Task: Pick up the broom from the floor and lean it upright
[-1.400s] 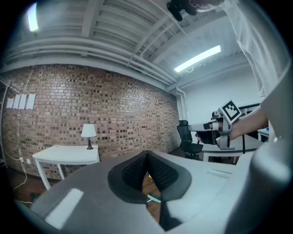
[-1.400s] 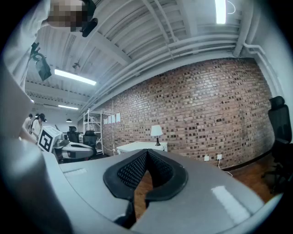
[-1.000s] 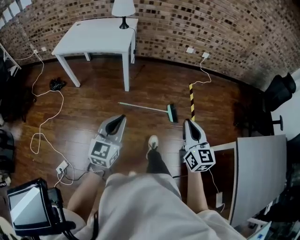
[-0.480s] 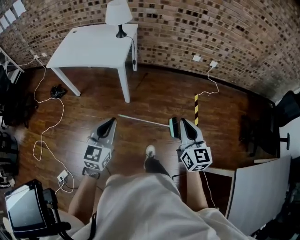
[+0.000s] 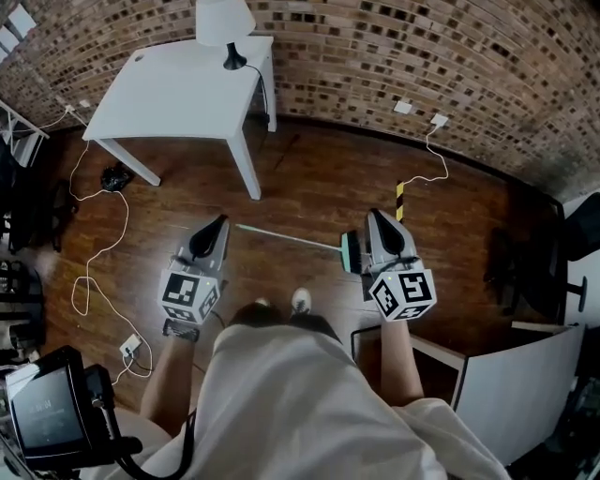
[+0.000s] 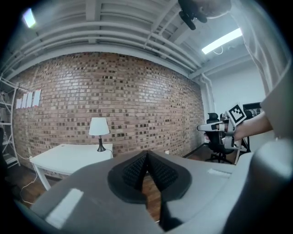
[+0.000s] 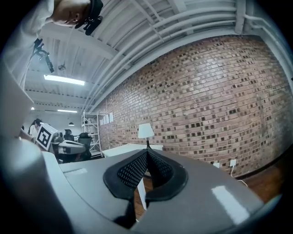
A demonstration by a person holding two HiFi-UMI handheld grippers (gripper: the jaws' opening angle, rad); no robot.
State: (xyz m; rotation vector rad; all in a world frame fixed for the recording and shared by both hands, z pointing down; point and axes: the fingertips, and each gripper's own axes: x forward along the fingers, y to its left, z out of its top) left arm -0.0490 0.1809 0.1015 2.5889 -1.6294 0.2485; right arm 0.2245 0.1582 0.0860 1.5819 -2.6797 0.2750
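I am holding my left gripper and my right gripper out in front of me, roughly level over the wooden floor. Both pairs of jaws are pressing tight together, tip against tip, and nothing is sitting between them.

The broom is lying flat on the floor in front of my shoe, out in the open boards and well clear of the brick wall. Its thin pale handle is pointing toward the near leg of the white table, ending just beside my left gripper as seen from above. Its teal brush head is showing right against the left side of my right gripper. Neither gripper is touching the broom.

A white table lamp is standing at the table's far edge by the wall. A yellow-and-black striped strip is lying on the floor beyond my right gripper, and a white cable is trailing along the floor's left side.
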